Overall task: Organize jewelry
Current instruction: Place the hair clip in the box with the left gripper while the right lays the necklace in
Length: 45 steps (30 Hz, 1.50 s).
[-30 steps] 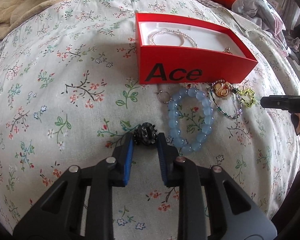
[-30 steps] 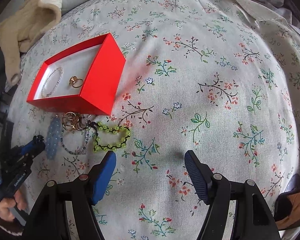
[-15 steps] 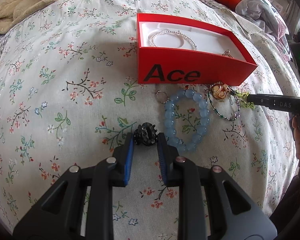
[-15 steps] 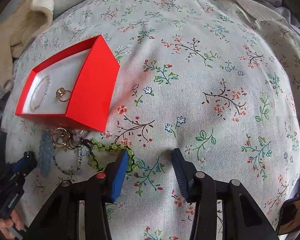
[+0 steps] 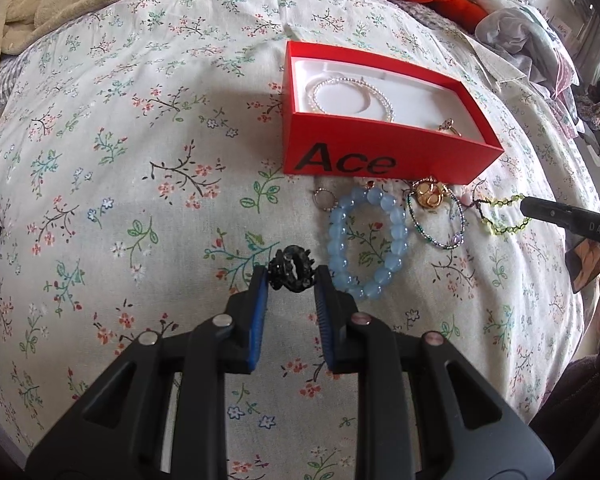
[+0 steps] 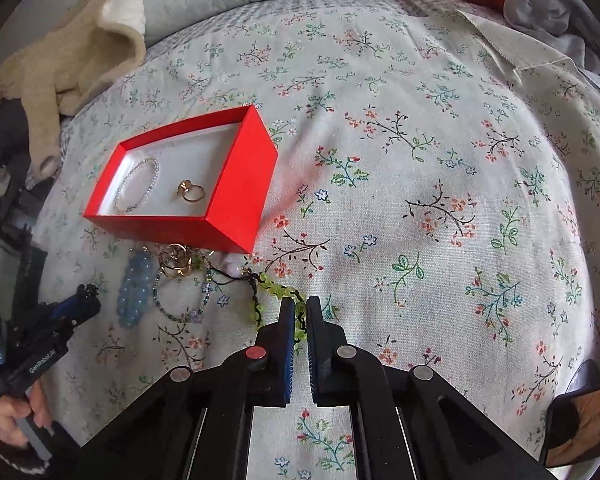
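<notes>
Jewelry is split: a pearl bracelet (image 5: 350,96) and a gold ring (image 6: 191,192) lie inside the red box (image 5: 380,160); a blue bead bracelet (image 5: 366,240), a gold charm cluster (image 5: 430,196), a thin beaded chain (image 5: 436,220) and a small ring (image 5: 324,198) sit on the floral bedspread (image 5: 140,160) just near of the box's front wall. Left gripper (image 5: 292,280) is clamped on a black spiky ring (image 5: 293,267), held at the very fingertips. Right gripper (image 6: 298,312) has its jaws nearly together around a strand of the green bead bracelet (image 6: 278,292); whether the pads actually bite it cannot be told. Risks: the tip-only hold on the black ring could let it pivot out and drop into the soft fabric; the green bracelet's dark cord runs left toward the charm cluster, so lifting may drag neighbours if tangled, and a loose pinch could slip off the beads. The box's near wall stands upright, so both loads need to clear its rim, and a knock could shift the light box. Open bedspread lies to the right and far left; the two grippers converge on one box opening, so collision is possible.
</notes>
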{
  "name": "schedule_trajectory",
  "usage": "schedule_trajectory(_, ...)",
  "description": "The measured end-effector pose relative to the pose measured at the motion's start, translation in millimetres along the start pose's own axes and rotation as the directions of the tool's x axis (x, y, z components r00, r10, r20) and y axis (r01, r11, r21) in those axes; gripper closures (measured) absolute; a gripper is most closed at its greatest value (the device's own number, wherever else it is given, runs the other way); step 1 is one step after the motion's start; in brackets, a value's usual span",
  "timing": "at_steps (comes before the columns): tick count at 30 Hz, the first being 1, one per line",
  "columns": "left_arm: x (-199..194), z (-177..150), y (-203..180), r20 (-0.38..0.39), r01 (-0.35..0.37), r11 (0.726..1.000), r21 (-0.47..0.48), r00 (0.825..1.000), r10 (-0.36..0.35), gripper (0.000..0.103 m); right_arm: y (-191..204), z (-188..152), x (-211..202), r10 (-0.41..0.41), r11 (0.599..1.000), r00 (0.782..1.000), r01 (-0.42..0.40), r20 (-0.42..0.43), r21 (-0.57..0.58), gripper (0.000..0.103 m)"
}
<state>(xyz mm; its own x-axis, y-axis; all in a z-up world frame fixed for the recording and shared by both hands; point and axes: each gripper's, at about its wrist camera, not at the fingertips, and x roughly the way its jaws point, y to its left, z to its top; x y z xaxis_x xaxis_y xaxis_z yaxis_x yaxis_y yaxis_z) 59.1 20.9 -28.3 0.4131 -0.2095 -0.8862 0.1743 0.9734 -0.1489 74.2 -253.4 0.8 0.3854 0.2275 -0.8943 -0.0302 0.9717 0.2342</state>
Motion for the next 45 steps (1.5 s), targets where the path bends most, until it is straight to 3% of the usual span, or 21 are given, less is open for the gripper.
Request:
schedule_trajectory(8,-21.7,11.6,-9.9,0.072,0.020,1.000,-0.003,0.997,-0.020,0.078,-2.0,-1.4,-48.5,0.062,0.998,0.991,-0.064,0.116,0.012,0.097)
schedule_trajectory(17,-40.6,29.5,-23.7,0.163,0.061,0.998,0.028,0.985,-0.065,0.078,12.1,10.8,-69.7,0.099,0.995,0.974,-0.097,0.204,-0.019,0.097)
schedule_trajectory(29,-13.6,66.2,-45.7,0.226,0.070,0.995,0.073,0.971,-0.085,0.078,34.3,29.8,-75.4,0.118,0.993,0.950,-0.108,0.288,-0.051,0.097)
schedule_trajectory(39,16.6,77.4,-41.0,0.229,0.015,0.999,0.053,0.973,-0.027,0.077,41.4,36.2,-71.6,0.130,0.991,0.941,-0.111,0.311,-0.077,0.097)
schedule_trajectory(42,14.2,76.8,-40.2,0.218,0.007,0.999,0.034,0.976,-0.015,0.064,45.1,37.4,-70.6,0.132,0.990,0.940,-0.111,0.315,-0.082,0.097)
schedule_trajectory(43,11.1,75.9,-39.6,0.223,0.007,1.000,0.028,0.975,-0.013,0.055,46.4,38.2,-69.9,0.132,0.990,0.940,-0.112,0.314,-0.082,0.097)
schedule_trajectory(45,2.2,73.0,-38.6,0.239,0.006,1.000,0.020,0.971,-0.011,0.050,49.9,39.8,-68.1,0.134,0.990,0.941,-0.113,0.310,-0.085,0.097)
